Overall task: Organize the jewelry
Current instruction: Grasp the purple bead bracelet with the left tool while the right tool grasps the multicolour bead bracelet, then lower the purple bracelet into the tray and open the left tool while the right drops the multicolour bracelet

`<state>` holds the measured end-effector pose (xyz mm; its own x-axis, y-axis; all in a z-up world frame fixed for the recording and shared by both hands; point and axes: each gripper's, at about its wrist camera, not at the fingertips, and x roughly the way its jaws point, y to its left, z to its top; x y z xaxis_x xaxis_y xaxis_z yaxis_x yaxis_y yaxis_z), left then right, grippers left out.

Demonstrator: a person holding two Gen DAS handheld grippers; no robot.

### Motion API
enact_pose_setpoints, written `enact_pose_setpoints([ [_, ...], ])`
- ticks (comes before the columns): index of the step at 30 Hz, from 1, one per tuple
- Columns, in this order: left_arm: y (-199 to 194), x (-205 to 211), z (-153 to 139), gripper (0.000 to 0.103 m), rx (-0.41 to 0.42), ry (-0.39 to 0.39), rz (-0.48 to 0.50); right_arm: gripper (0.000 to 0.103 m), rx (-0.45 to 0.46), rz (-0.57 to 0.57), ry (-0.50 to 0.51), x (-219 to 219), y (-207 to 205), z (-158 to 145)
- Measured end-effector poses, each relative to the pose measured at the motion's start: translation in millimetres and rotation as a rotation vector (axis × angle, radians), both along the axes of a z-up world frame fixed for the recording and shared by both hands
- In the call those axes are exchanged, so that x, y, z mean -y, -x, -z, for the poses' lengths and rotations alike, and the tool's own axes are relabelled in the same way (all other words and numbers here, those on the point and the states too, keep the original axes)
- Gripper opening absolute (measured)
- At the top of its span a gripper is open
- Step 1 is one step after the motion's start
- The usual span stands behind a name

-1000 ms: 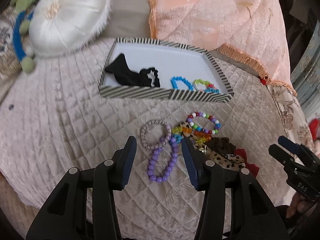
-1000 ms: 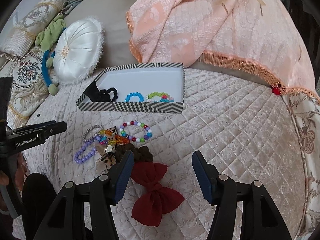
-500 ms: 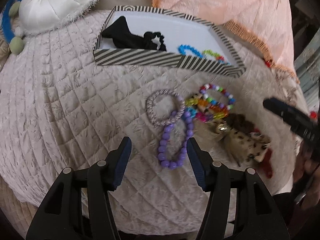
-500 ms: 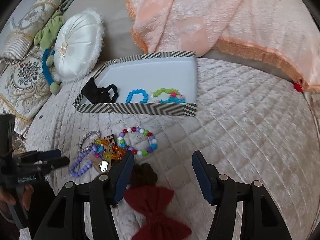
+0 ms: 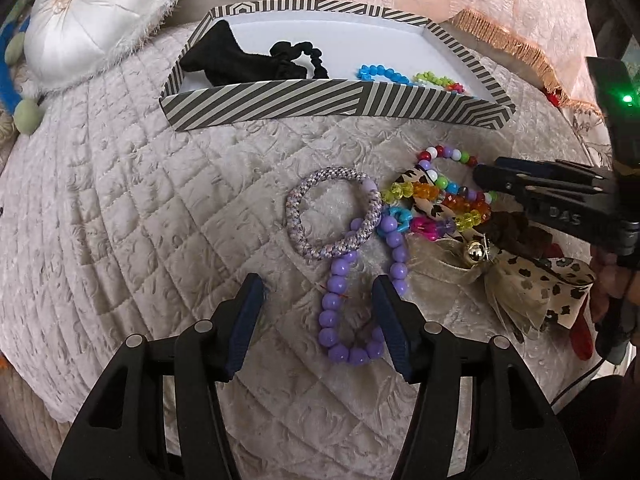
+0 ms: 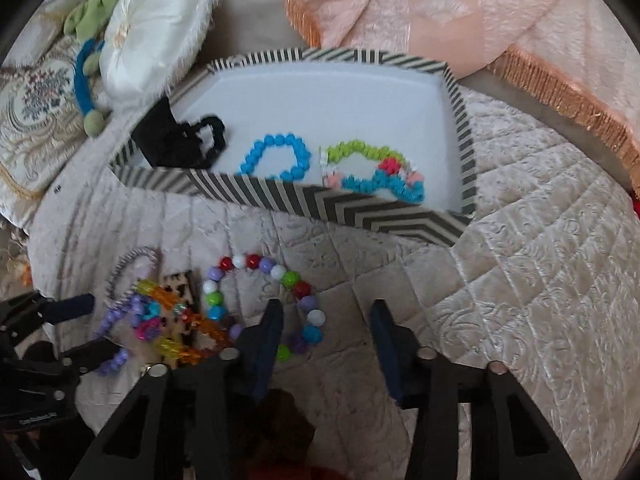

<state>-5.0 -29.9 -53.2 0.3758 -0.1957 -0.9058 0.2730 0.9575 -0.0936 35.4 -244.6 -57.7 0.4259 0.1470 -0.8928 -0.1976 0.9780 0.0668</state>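
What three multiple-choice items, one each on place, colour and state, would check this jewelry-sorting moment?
1. Where does the blue bead bracelet lie?
A. In the striped cardboard tray
B. On the quilt
C. On the white pillow

2. What colour are the beads between the left tool's fingers?
A. Red
B. Purple
C. Green

3. What state is the right tool in?
A. Clamped on a red bow
B. Clamped on the tray
C. Nothing gripped, over the multicoloured round-bead bracelet

Answers: 1 A, it lies on the tray's white floor; 2 B, the purple bead bracelet lies there; 3 C, its jaws are closing but no pad presses anything.
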Motion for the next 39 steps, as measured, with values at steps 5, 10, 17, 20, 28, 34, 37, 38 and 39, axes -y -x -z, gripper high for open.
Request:
enact_pose_setpoints([
  [5,-3.8,0.1,-1.5,0.010,0.011,-0.013,-0.003,0.011,0.026,-0.004,0.021,-2.1,1.9,-0.3],
  [10,-3.5,-12.1,-18.7,0.008,-0.008,0.062,-0.002,0.010,0.086,0.006,-0.031,7.1,15.0,-25.7],
  [17,3.1,-20.4,-60.5,0.008,0.038,0.102,0.016,0.010,0.177,0.024,-0.061,19.2,30.3,-70.7],
  [20,4.9,-22.0,-78.9,0.008,0.074,0.099,0.019,0.010,0.202,0.033,-0.057,21.3,35.0,-85.3],
  [28,1.7,-22.5,-111.2,0.008,0.150,0.077,0.013,0.010,0.232,0.033,-0.056,25.9,41.4,-104.9],
  [34,-8.8,-12.2,-122.4,0.008,0.203,0.034,0.024,0.010,0.240,0.029,-0.045,24.0,38.5,-109.3],
  [37,-17.7,-6.1,-124.5,0.008,0.219,0.020,0.025,0.010,0.240,0.028,-0.041,23.8,34.2,-110.7],
  [38,-20.6,-4.0,-124.3,0.008,0.225,0.012,0.026,0.010,0.241,0.027,-0.039,23.3,32.7,-111.1],
  [39,-24.5,-1.2,-124.0,0.008,0.232,0.000,0.027,0.010,0.241,0.024,-0.037,22.9,31.1,-111.1],
])
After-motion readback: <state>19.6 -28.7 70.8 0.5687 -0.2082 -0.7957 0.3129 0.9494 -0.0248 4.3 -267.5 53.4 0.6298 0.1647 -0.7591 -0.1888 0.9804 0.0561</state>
